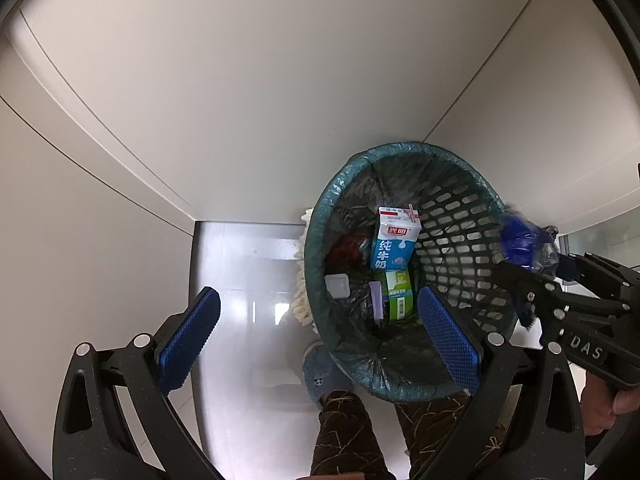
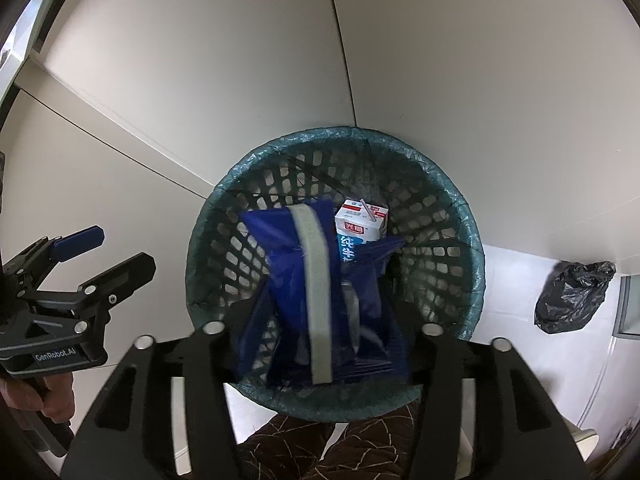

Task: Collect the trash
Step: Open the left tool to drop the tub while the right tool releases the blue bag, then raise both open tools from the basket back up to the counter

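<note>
A dark mesh waste basket [image 1: 400, 148] [image 2: 340, 136] with a teal liner stands on the floor below both grippers. Inside it lie a blue-and-white milk carton [image 1: 394, 244] [image 2: 358, 226], a green carton [image 1: 400, 296] and small scraps. A crumpled blue wrapper [image 2: 296, 280] [image 1: 524, 240] with a grey stripe hangs blurred over the basket, between the spread jaws of my right gripper [image 2: 324, 300] [image 1: 540, 268]; the pads do not seem to press on it. My left gripper [image 1: 318, 296] [image 2: 124, 248] is open and holds nothing, over the basket's left rim.
Pale cabinet panels rise close behind the basket. A tied black bin bag [image 2: 572, 296] sits on the floor to the right. A cream mop head [image 1: 300, 280] lies beside the basket. The person's patterned trouser legs [image 1: 344, 432] and a blue slipper [image 1: 320, 376] are at the near side.
</note>
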A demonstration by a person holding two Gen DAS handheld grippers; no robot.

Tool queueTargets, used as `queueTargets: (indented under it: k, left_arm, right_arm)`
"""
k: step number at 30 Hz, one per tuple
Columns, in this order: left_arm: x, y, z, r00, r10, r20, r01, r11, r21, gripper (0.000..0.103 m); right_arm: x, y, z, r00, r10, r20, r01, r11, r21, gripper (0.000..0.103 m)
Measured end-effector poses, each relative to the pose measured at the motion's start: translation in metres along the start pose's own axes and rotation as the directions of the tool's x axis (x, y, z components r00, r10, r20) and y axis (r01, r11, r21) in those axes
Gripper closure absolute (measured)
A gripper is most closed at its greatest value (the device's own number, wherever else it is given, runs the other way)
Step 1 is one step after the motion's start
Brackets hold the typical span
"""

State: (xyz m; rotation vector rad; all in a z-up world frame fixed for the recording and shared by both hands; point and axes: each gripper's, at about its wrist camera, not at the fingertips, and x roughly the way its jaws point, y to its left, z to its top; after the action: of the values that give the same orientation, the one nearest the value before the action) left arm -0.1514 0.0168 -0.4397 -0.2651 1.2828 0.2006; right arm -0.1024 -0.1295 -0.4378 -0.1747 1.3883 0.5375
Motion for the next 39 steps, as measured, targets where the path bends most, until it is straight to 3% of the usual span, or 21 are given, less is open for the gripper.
queueTargets:
  k: [8,15,23,30,39]
  left_arm:
    - [-0.007,0.005,0.004,1.0,-0.003,0.008,0.003,1.0,-0.024,0.006]
    - [-0.044,0.006,0.016,0.999,-0.003,0.035,0.004,0.999,-0.037,0.006]
    - [-0.12,0.001,0.044,0.994,-0.009,0.111,0.011,1.0,-0.021,0.006]
    - [-0.186,-0.004,0.076,0.981,-0.045,0.189,0.045,0.999,0.005,0.006]
    - [-0.267,-0.016,0.115,0.95,-0.095,0.297,0.083,0.995,0.053,0.006]
  right_arm:
    - [-0.014,0.007,0.003,0.998,0.013,0.059,-0.011,1.0,-0.023,0.021]
    - [-0.048,0.004,0.012,0.995,-0.033,0.091,0.034,0.999,-0.007,0.012]
    - [-0.129,0.002,0.025,0.98,-0.107,0.171,0.098,0.993,0.059,0.009]
    - [-0.212,0.003,0.042,0.947,-0.167,0.273,0.153,0.986,0.073,0.009]
    - [-0.3,-0.005,0.062,0.887,-0.258,0.382,0.231,0.966,0.116,0.009]
